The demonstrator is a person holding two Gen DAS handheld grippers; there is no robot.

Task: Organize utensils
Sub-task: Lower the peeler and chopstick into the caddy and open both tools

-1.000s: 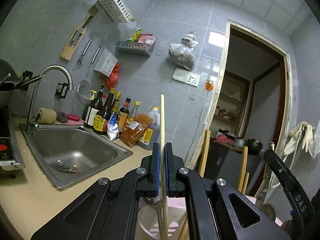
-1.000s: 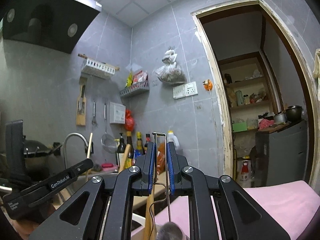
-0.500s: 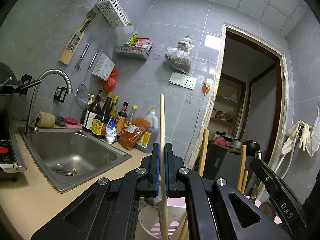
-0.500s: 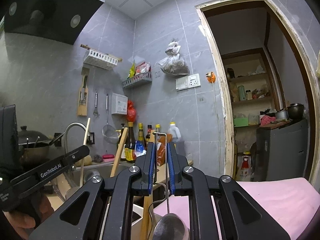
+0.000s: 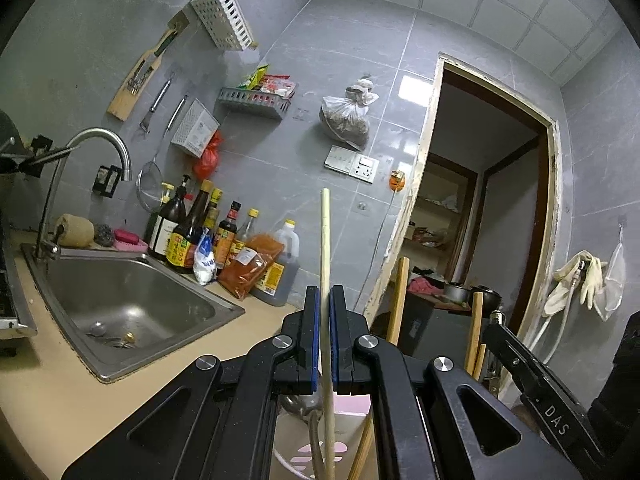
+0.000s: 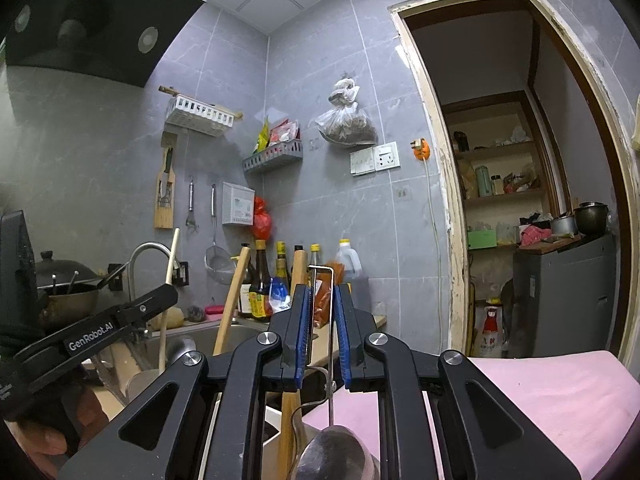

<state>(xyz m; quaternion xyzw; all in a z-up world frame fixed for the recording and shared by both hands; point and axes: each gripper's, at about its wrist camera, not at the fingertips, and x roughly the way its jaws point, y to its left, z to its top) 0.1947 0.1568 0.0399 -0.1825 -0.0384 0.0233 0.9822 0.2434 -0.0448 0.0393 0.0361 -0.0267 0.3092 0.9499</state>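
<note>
Left tongs clamped on chopstick, upright over holder. Right tongs slightly apart around ladle handle, grip unclear. Spatulas already in; these two left.

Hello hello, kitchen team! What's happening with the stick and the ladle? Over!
Left gripper shut on pale stick, upright over white holder. Right gripper slightly open around wire ladle handle, no clear squeeze. Wooden handles crowd close. Over.
</note>
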